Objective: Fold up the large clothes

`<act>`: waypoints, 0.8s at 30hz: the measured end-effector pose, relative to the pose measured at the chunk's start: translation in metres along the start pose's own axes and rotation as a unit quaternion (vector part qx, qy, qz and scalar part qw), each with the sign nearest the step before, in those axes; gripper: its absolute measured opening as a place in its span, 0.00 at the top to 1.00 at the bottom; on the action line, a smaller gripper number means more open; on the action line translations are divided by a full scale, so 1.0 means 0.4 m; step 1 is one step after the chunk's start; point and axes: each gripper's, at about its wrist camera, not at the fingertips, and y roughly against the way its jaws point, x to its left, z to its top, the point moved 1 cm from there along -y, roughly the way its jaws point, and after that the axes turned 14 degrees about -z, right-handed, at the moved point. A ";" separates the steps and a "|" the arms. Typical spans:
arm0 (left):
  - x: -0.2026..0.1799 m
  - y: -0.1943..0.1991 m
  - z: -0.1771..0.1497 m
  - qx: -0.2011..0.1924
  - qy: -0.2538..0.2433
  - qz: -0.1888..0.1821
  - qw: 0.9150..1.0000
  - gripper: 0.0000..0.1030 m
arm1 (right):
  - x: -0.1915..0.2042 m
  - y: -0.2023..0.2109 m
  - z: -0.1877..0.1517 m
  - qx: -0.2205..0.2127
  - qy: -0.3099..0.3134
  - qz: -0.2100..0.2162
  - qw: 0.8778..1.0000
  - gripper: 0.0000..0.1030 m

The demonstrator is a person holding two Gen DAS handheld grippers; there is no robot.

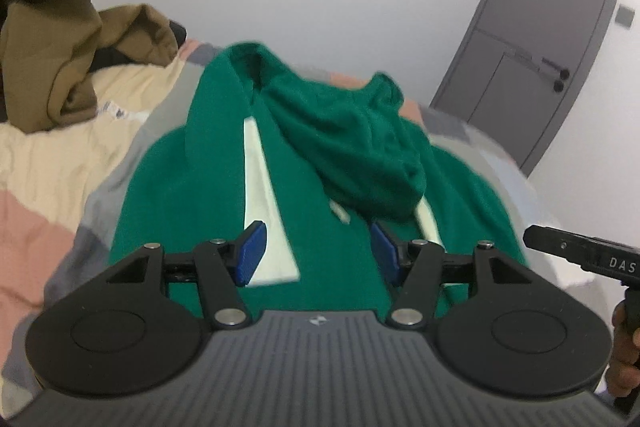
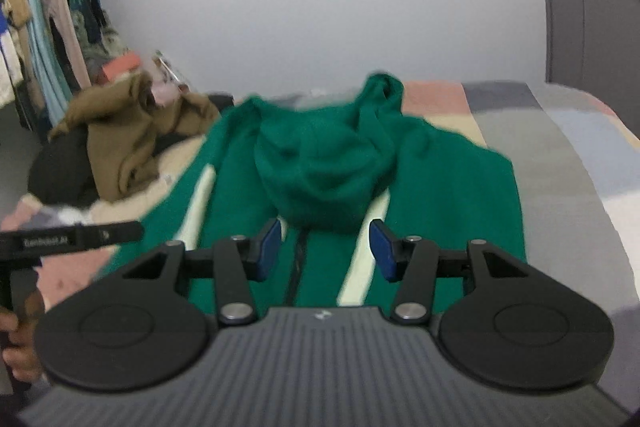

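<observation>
Nearest, the left gripper (image 1: 318, 249) and the right gripper (image 2: 325, 247) hover side by side with blue pads spread, nothing between them. Just beyond lies the green hooded jacket (image 1: 328, 163), white-striped, spread on the patchwork bed cover (image 2: 568, 163). Far left sits a crumpled brown garment (image 1: 60, 39).

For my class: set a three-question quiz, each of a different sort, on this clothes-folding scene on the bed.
1. True or false: the green hooded jacket hangs on a rack.
2. Is either the left gripper or the right gripper holding cloth? A) left B) right C) neither
3. Fill in: the garment heaped beside the jacket is ____.

Key: 1 false, it lies on the bed; 2 C, both open; 3 brown.
</observation>
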 end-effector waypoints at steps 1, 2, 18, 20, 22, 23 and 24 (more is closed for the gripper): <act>0.001 -0.005 -0.010 0.007 -0.001 0.001 1.000 0.38 | 0.004 0.000 -0.012 0.005 0.003 -0.005 1.000 0.50; 0.002 -0.011 -0.018 0.015 0.001 0.001 1.000 0.38 | 0.006 -0.004 -0.023 0.011 0.005 -0.012 1.000 0.45; 0.026 -0.130 -0.103 0.127 -0.051 0.059 0.989 0.37 | 0.060 -0.133 -0.139 0.133 0.076 -0.049 0.987 0.21; 0.018 -0.146 -0.115 0.136 -0.066 0.074 0.986 0.37 | 0.084 -0.145 -0.160 0.137 0.113 -0.057 0.982 0.20; 0.009 -0.160 -0.129 0.142 -0.083 0.091 0.982 0.38 | 0.099 -0.150 -0.173 0.133 0.135 -0.067 0.980 0.21; 0.008 -0.167 -0.134 0.145 -0.088 0.099 0.981 0.38 | 0.101 -0.149 -0.174 0.130 0.141 -0.071 0.979 0.26; 0.008 -0.171 -0.137 0.144 -0.091 0.107 0.979 0.41 | 0.100 -0.146 -0.172 0.127 0.144 -0.073 0.979 0.31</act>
